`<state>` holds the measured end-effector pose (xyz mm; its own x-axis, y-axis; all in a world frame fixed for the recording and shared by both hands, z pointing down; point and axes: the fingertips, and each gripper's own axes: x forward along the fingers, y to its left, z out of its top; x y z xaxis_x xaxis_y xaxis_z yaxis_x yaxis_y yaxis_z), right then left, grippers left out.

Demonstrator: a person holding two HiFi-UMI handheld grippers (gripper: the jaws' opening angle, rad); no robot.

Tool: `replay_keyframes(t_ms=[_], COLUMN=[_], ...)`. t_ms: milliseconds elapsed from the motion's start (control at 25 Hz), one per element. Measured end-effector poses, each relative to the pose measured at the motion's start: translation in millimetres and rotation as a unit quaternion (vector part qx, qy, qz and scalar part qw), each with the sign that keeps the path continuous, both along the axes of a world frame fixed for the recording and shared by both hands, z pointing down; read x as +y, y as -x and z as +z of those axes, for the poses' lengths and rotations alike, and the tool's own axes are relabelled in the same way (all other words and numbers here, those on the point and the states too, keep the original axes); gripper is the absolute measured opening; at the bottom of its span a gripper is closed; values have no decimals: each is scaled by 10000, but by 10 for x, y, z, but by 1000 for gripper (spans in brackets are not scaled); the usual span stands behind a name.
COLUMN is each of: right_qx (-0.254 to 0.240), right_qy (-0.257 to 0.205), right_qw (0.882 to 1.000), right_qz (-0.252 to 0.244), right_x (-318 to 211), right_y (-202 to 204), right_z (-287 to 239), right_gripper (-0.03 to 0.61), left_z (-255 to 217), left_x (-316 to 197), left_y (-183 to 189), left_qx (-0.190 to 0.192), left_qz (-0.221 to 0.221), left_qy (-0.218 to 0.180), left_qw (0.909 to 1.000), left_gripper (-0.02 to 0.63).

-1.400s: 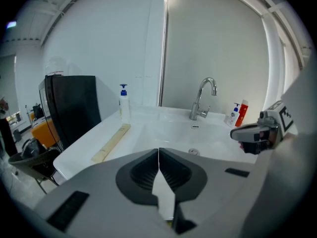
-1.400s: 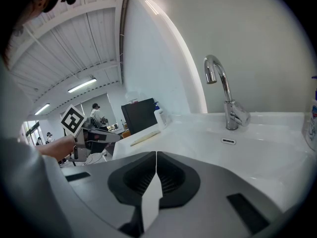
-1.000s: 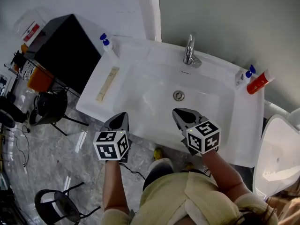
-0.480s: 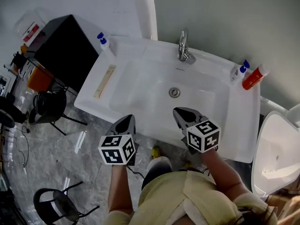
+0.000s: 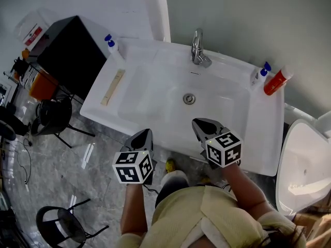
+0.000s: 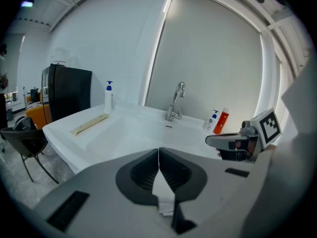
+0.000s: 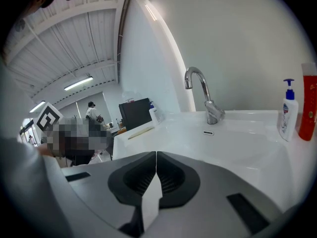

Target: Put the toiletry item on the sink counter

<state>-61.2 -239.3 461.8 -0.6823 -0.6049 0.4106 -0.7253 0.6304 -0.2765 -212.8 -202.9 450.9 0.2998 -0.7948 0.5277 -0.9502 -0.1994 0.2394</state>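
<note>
The white sink counter [image 5: 269, 138] has a chrome faucet [image 5: 195, 48] at the back. A flat beige toiletry stick [image 5: 112, 87] lies on its left ledge, near a white pump bottle [image 5: 111, 44]. On the right ledge stand a small pump bottle [image 5: 257, 74] and a red tube [image 5: 274, 81]. My left gripper [image 5: 146, 133] hovers shut and empty just off the counter's front edge. My right gripper [image 5: 199, 123] is over the front rim, also shut and empty. The left gripper view shows the left gripper [image 6: 158, 152], the stick [image 6: 90, 124] and the red tube [image 6: 222, 122]. The right gripper view shows the right gripper [image 7: 156, 155].
A black cabinet [image 5: 72, 50] stands left of the counter, with dark chairs [image 5: 54, 118] on the marble floor below it. Another white fixture [image 5: 305, 169] sits to the right. A wall runs behind the faucet.
The left gripper has drawn back from the counter's front edge toward the person. The head view has shifted, so the sink sits higher and further left. Both grippers stay shut.
</note>
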Motion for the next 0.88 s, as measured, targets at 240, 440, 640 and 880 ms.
replay_keyframes(t_ms=[240,440,640,880], right_qx=[98,148,154,160], right_qy=[98,112,112,92], right_qw=[9999,9998,9998,9998], right_qz=[3,6,13,4], right_x=[56,79,94,109], right_y=[-65,-80,-84,-74], right_z=[81,97,112,105], right_gripper=[26,26,26,26], left_z=[45,82,114,127], left_x=[94,151,190,242], left_y=[-29,-10,12,68], left_qx=[51,113,163,226], left_qz=[-67,-137,-196,-220], left_qy=[46,109,130,92], left_qw=[10000,9998,9996,9995], left_gripper=[40,40,41,40])
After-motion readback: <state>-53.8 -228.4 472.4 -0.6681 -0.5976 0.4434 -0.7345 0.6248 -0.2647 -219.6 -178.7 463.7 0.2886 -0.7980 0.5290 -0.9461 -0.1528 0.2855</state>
